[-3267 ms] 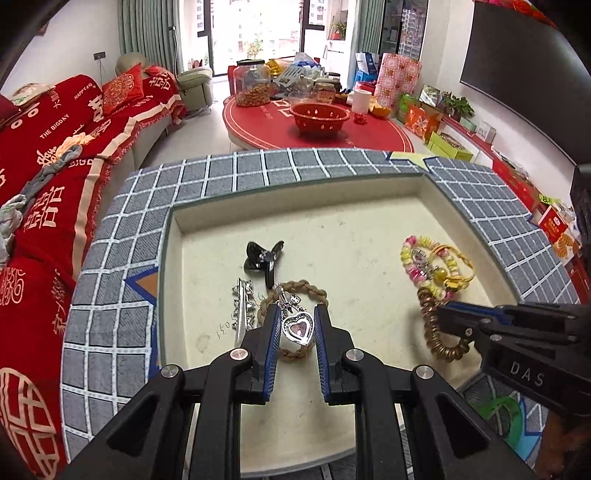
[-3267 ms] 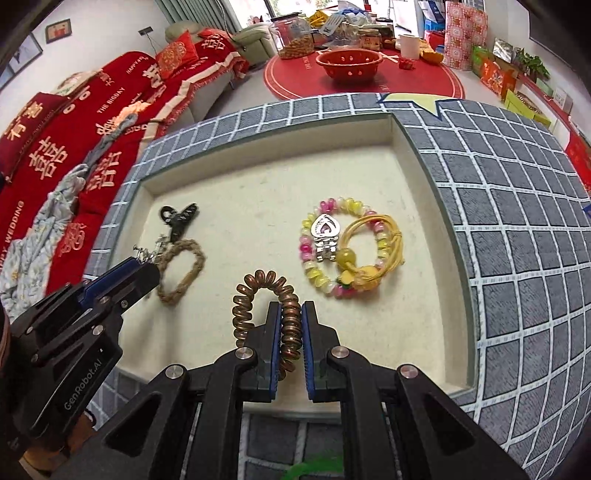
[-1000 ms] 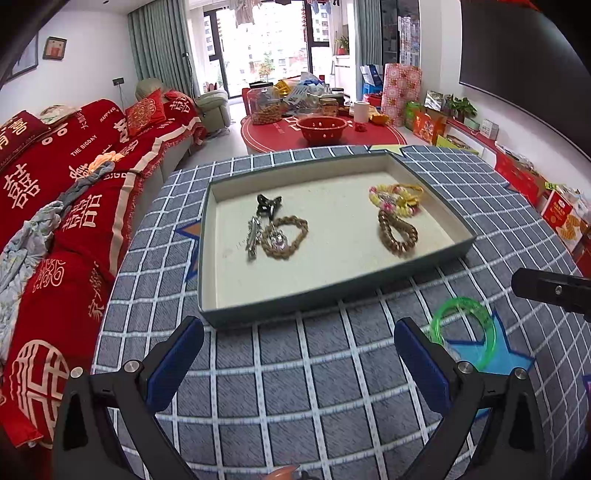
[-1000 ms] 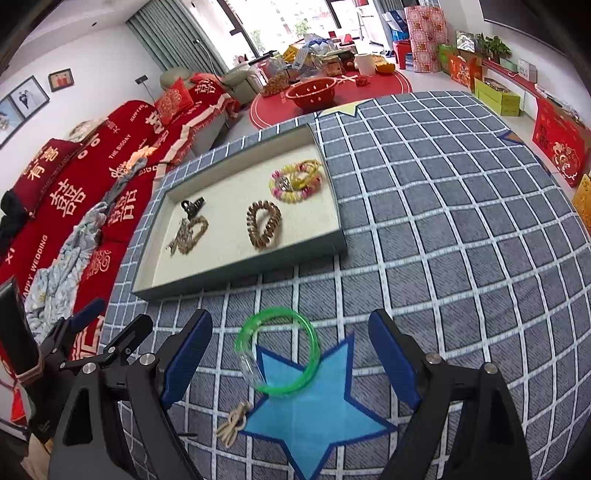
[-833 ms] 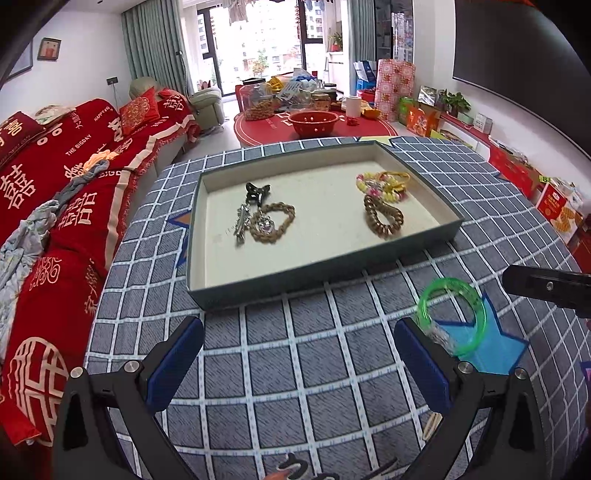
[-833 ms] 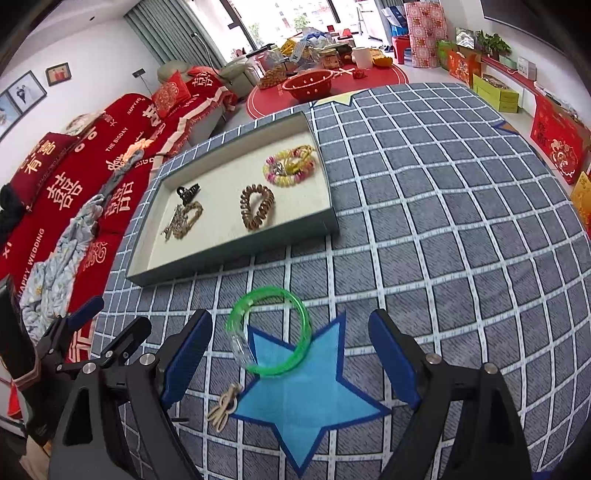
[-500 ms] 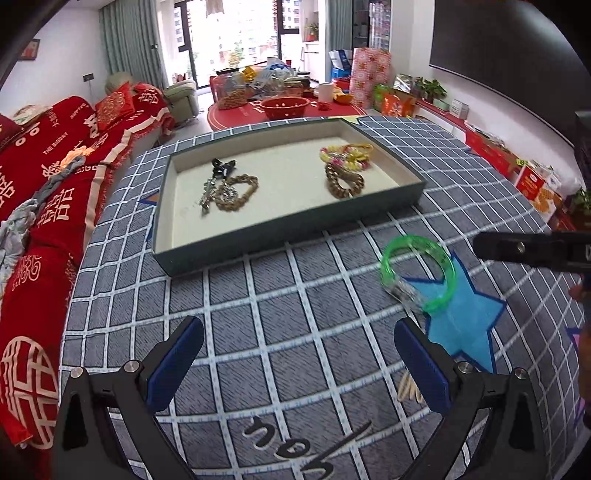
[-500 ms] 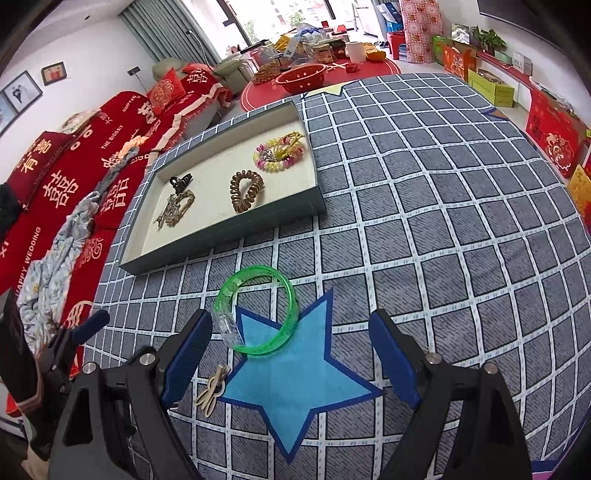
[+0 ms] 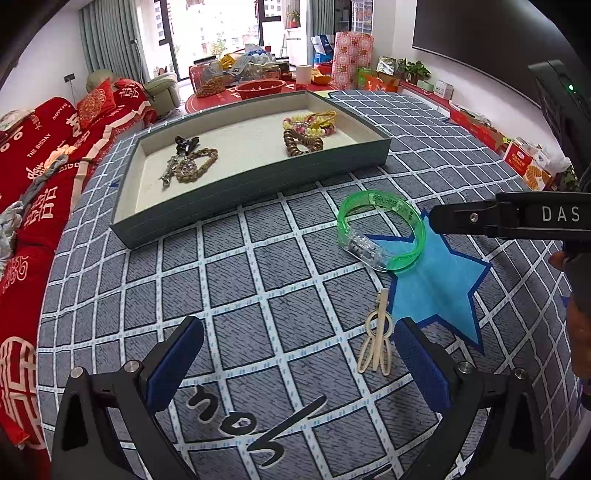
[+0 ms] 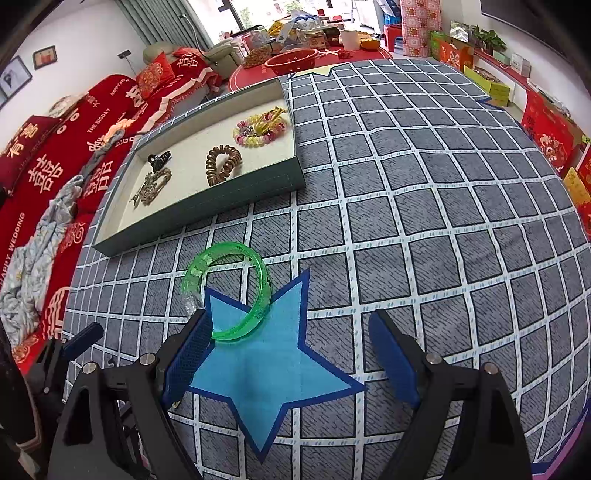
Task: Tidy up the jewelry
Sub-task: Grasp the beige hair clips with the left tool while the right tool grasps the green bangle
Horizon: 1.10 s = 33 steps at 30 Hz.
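both tools [image 9: 295, 369] [image 10: 291, 354] tilted down, agape

Home living room, pretty clearly. Red sofa [image 9: 44, 155] with printed throws and cushions along left wall, green curtains [image 9: 110, 40] by balcony window [image 9: 207, 26], round red table [image 10: 295, 62] piled with snack jars and basket, framed pictures [image 10: 16, 75] on wall, dark TV screen [image 9: 476, 37] on right.
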{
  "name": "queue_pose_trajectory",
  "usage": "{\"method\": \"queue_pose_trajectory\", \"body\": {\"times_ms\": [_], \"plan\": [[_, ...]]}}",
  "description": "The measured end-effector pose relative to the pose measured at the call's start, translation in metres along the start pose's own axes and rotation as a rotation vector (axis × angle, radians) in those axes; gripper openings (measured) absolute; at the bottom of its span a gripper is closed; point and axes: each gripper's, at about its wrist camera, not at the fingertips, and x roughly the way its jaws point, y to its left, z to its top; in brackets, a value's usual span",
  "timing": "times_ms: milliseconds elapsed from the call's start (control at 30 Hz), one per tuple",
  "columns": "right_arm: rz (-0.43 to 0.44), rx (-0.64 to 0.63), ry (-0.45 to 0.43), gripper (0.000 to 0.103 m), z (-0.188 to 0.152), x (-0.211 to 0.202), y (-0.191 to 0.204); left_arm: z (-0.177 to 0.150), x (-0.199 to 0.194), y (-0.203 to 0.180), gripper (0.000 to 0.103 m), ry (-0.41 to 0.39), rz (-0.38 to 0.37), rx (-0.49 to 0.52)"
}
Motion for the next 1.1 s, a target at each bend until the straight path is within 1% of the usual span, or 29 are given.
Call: {"method": "queue_pose_trajectory", "body": {"times_ms": [467, 567, 800, 967, 1033, 1100], "plan": [[-0.038, -0.052, 0.010, 0.089, 0.008, 0.015, 0.008, -0.002, 0.004, -0.017, 0.103, 0.015, -0.002, 0.032], [-0.060, -0.070, 0.012, 0.089, 0.011, 0.019, 0.010, -0.002, 0.007, -0.020, 0.103, 0.017, -0.002, 0.045], [-0.123, -0.155, 0.018, 0.089, 0.018, 0.034, 0.020, -0.001, 0.014, -0.026, 0.103, 0.018, 0.016, 0.060], [-0.170, -0.229, 0.019, 0.088, 0.020, 0.041, 0.032, 0.001, 0.017, -0.027, 0.101, 0.020, 0.005, 0.060], [-0.192, -0.254, 0.015, 0.083, 0.019, 0.043, 0.036, 0.001, 0.017, -0.028, 0.098, 0.019, -0.003, 0.062], [-0.185, -0.271, 0.008, 0.078, 0.019, 0.042, 0.039, 0.002, 0.017, -0.029, 0.098, 0.017, -0.001, 0.070]]}}
